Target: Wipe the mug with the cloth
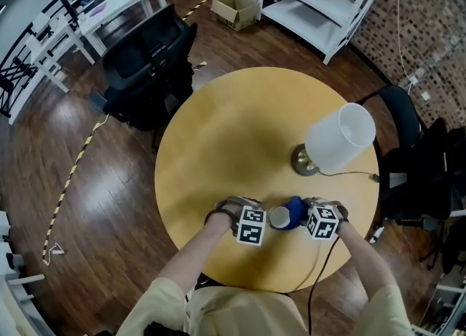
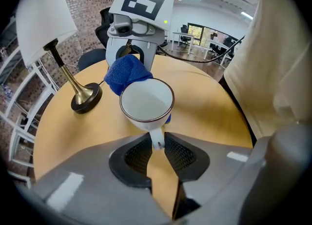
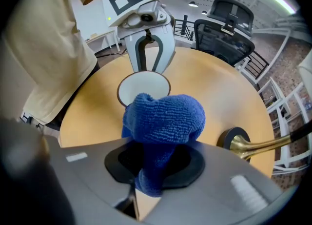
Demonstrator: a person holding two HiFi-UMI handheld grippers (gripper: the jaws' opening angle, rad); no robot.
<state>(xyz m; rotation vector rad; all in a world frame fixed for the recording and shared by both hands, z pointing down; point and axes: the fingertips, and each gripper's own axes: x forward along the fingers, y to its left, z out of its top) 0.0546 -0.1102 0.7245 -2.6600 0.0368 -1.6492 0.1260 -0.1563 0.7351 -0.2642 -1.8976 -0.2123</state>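
The left gripper (image 2: 157,145) has its jaws nearly together, pinching the handle of the white mug (image 2: 146,103), whose mouth faces that gripper's camera. The right gripper (image 3: 148,163) is clamped on the blue cloth (image 3: 163,119), whose bunched end touches the mug's outer wall, above the near part of the round table (image 1: 240,130).

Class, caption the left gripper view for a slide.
Left gripper grips the mug by its handle; right gripper holds the cloth against its far side.

Mug (image 2: 146,103) and cloth (image 3: 163,119), touching.
You hold the white, dark-rimmed mug by its handle, mouth open towards you; the bunched blue terry cloth presses against its outer wall.
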